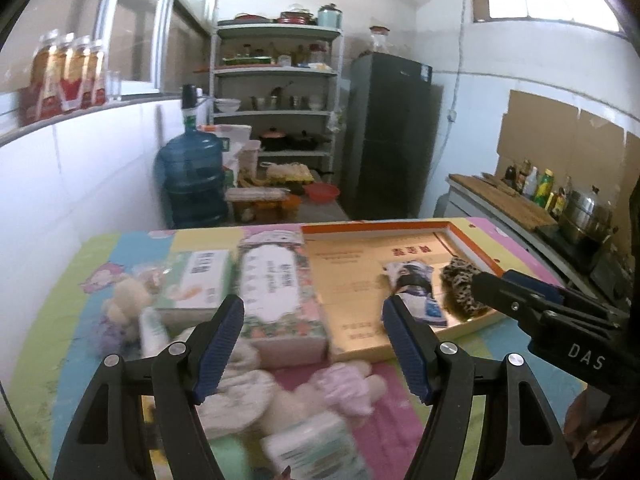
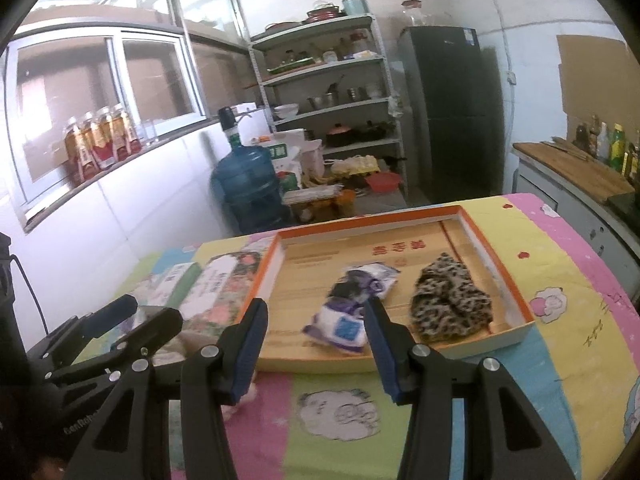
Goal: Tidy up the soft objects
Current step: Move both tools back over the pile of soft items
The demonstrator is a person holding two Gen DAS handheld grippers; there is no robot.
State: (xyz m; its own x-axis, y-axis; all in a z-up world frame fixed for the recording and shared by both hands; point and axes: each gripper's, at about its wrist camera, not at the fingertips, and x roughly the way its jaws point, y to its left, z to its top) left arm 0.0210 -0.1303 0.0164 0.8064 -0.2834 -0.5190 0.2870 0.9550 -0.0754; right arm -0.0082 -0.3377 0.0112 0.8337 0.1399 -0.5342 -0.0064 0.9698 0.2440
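Jaws of both grippers gape empty above two soft items (image 2: 352,312) in one tray (image 2: 496,264).

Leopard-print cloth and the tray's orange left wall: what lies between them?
One thing: the purple-and-white soft packet, lying on the tray floor left of the leopard-print cloth. Right wrist view shows it best.

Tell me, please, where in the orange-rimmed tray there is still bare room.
The tray is bare left of the purple-and-white pouch and along its far edge. The leopard-print cloth fills its right end.
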